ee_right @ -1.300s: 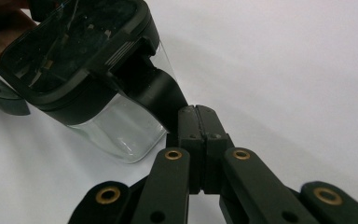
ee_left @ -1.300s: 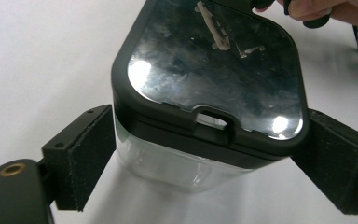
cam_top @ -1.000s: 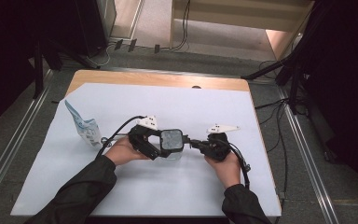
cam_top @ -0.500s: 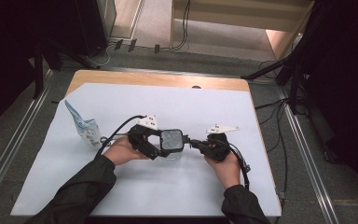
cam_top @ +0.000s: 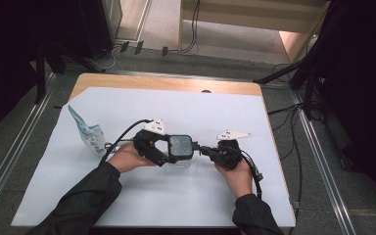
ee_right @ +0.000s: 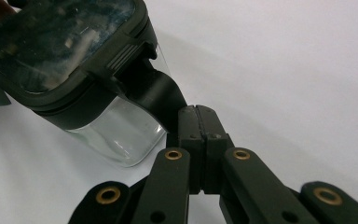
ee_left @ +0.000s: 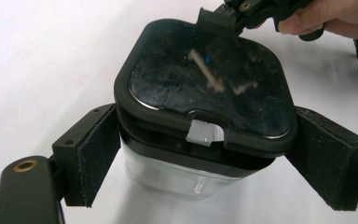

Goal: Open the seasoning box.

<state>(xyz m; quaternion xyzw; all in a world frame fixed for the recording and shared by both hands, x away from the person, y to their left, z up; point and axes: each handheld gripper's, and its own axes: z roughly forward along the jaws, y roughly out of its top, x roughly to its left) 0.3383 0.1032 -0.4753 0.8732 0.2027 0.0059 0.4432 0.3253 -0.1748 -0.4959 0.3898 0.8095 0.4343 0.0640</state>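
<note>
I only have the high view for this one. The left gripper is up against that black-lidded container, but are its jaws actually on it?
Observer: Yes. In the left gripper view, the left gripper has a pad on each side of the clear container, pressing just under its black lid.
Operator: And the other one?
Observer: The right gripper has its jaws shut flat together. Its tips are at the end of a black latch flap hanging from the lid's side. I cannot tell whether they pinch it.
Operator: Anything on the lid's edge?
Observer: A small whitish tab sits in a notch on the edge nearest the left gripper.
</note>
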